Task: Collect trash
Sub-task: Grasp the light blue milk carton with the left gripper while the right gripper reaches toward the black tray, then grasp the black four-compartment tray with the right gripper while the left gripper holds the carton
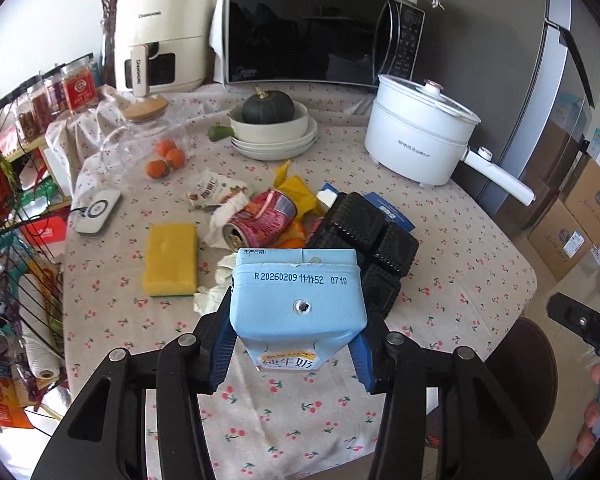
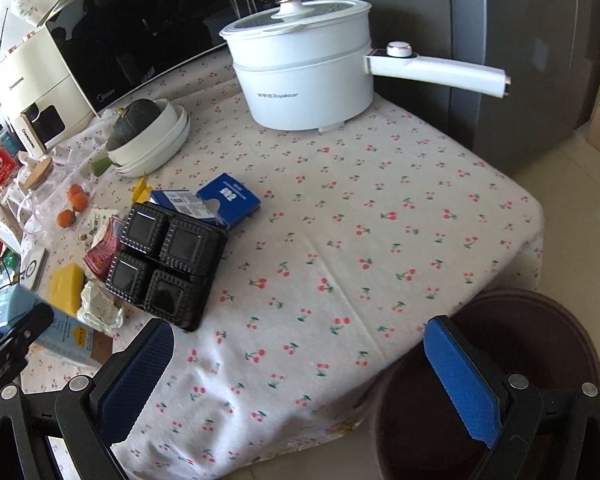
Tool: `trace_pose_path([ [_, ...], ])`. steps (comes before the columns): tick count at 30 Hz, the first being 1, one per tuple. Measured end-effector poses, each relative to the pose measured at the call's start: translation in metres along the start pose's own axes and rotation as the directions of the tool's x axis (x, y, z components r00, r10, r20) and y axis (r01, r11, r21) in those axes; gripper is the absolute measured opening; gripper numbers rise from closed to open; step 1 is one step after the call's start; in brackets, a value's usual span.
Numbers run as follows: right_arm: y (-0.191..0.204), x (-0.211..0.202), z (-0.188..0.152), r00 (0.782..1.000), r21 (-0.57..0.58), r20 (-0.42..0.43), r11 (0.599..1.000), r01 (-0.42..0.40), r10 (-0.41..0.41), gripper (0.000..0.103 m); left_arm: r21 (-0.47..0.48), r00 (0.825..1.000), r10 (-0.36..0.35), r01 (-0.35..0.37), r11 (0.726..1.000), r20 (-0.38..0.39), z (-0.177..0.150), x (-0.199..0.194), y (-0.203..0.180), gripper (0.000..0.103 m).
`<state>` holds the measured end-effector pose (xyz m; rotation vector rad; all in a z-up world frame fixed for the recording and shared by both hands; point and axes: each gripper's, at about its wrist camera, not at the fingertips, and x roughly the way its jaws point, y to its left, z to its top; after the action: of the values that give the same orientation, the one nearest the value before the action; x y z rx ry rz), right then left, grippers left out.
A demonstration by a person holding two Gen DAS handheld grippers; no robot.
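Between left tool [image 1: 296, 344] pads, milk carton [image 1: 298, 300] top-forward.

Cherry-print tablecloth [image 2: 380, 216] covering the table, grey fridge [image 2: 520, 60] standing behind, daylight falling across pale floor tiles [image 2: 580, 184], cardboard boxes [image 1: 572, 220] sitting alongside.

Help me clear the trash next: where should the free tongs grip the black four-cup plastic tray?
Grip the black tray by its thin near-right rim, coming in low from the bare tablecloth side. Wrappers and a red can crowd its left.
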<state>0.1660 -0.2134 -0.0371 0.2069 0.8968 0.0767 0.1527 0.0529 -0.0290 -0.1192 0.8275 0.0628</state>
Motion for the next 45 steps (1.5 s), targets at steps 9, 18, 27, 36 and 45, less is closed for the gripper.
trace_pose_path([
  [9, 0.090, 0.081, -0.024, 0.997, -0.091, -0.075, 0.996, 0.011, -0.018, 0.103, -0.046, 0.998, 0.061, -0.060, 0.997, 0.021, -0.006, -0.033, 0.082, 0.052],
  [18, 0.118, 0.130, -0.017, 0.995, -0.081, -0.094, 0.996, -0.022, 0.015, 0.093, -0.160, 1.000, 0.013, -0.011, 0.987, 0.013, -0.006, -0.045, 0.130, 0.052],
  [27, 0.087, 0.141, 0.002, 0.993, 0.130, -0.101, 0.990, -0.051, 0.065, 0.067, -0.171, 1.000, -0.019, 0.022, 0.985, 0.017, -0.004, -0.050, 0.129, 0.052],
  [36, 0.077, 0.159, -0.006, 0.971, 0.242, -0.135, 0.957, -0.159, 0.196, 0.061, -0.176, 1.000, -0.014, 0.015, 0.984, 0.004, -0.003, -0.046, 0.129, 0.052],
  [45, 0.082, 0.160, -0.002, 0.951, 0.203, -0.165, 0.953, -0.225, 0.260, 0.051, -0.151, 1.000, 0.006, -0.008, 0.988, -0.012, -0.005, -0.040, 0.125, 0.052],
])
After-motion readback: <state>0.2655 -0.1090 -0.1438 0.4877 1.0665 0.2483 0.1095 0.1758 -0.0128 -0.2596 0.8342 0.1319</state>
